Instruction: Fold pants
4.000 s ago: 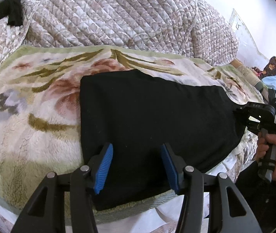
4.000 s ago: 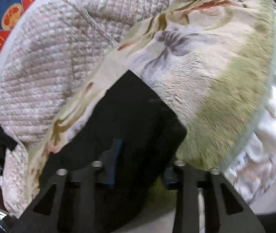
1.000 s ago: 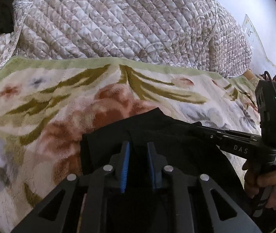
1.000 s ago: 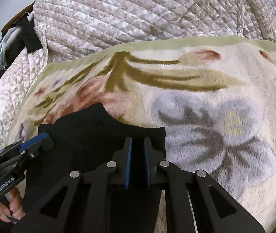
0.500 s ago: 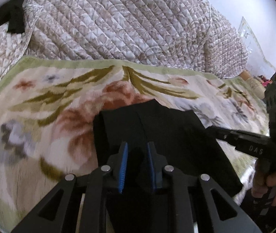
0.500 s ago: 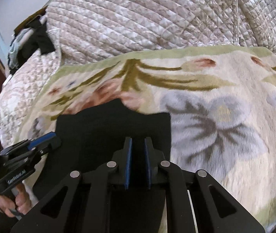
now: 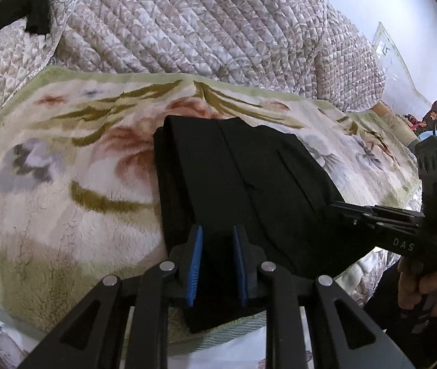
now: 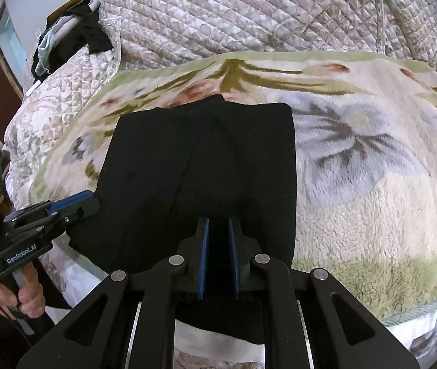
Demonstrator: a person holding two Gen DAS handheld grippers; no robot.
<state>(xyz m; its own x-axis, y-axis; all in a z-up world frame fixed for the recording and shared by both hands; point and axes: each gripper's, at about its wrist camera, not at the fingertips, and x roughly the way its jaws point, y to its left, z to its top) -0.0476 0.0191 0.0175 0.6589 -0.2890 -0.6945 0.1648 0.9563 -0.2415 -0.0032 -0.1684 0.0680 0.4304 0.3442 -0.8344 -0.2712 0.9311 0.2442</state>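
The black fabric pants point(image 7: 243, 184), already doubled over, lie on the cream floral plush blanket point(image 7: 64, 190) spread over the bed, their near edge at the blanket's border. The left gripper point(image 7: 217, 264) and right gripper point(image 8: 218, 258) each have their jaws clenched on that near edge, one at each corner, probably so the fold travels evenly. No containers appear. A quilted bedspread point(image 8: 249, 15) is heaped behind.

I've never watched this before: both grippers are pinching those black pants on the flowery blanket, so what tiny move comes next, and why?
Probably lower the near edge and let go: the left gripper and right gripper each clamp the black pants, already doubled into a short stack on the floral blanket.
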